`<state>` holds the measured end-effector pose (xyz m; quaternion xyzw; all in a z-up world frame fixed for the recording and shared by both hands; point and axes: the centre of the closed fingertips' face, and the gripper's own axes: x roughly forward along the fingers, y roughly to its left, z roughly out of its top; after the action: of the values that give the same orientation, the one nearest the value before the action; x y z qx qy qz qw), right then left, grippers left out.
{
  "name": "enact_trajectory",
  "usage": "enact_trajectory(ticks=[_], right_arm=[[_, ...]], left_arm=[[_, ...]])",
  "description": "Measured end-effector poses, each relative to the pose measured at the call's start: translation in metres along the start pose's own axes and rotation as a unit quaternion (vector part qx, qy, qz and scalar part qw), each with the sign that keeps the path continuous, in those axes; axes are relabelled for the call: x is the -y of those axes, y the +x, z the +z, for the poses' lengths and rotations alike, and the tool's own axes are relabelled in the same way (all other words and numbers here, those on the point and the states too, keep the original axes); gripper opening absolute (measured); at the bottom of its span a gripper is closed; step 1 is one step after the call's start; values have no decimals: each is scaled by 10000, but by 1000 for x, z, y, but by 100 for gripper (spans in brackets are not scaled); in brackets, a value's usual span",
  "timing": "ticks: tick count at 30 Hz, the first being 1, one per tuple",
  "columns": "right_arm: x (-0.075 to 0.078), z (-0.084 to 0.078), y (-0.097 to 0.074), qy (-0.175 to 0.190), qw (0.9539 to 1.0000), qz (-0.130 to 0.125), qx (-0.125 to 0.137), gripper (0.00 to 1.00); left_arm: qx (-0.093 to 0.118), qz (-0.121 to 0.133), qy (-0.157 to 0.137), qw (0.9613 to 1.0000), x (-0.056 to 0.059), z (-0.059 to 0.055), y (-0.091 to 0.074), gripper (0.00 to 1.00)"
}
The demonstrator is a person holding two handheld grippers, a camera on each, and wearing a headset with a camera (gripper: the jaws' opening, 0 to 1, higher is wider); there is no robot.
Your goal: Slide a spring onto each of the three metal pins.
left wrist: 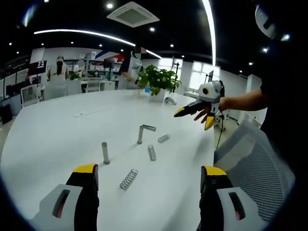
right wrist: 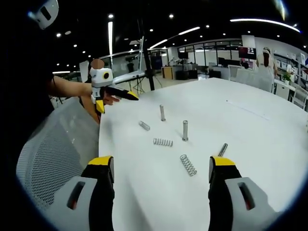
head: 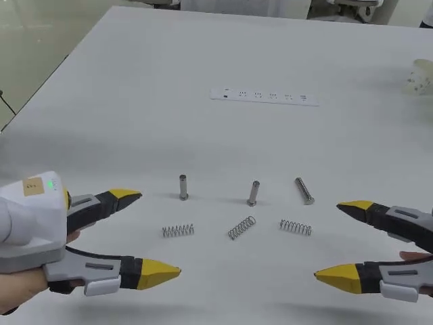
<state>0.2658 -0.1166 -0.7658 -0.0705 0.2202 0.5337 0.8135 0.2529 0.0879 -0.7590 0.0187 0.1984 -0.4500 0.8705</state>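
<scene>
White tabletop carries the three pins in a loose row near its middle, with one spring lying just in front of each. The left pin and the middle pin stand upright. The right pin lies on its side, angled away. The left spring, middle spring and right spring all lie flat on the table, each apart from its pin.

The left gripper hovers at the left end of the row, near the left spring but not touching it. Its jaws are spread wide with nothing between them. Its white body and the hand behind it run off the left and bottom edges of the head view. The right gripper hovers opposite, its jaws just as wide and just as empty. The right edge cuts off most of its body, and only a sliver of the holding hand shows.

Farther back lies a power strip, its markings too small to read. A pale object at the right edge is cut off and blurred, and I cannot tell what it is. In the left gripper view a mesh chair back covers the table's edge at the right, and a potted plant stands at the far end. The figures behind it are too small to make out.
</scene>
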Motion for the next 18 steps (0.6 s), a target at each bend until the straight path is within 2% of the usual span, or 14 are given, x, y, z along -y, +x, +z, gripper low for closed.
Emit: enact_trajectory(ticks=[18], right_arm=[[0, -4, 3, -14, 10000, 48, -65, 81]], left_arm=[[32, -5, 29, 10000, -2, 2, 1, 84]])
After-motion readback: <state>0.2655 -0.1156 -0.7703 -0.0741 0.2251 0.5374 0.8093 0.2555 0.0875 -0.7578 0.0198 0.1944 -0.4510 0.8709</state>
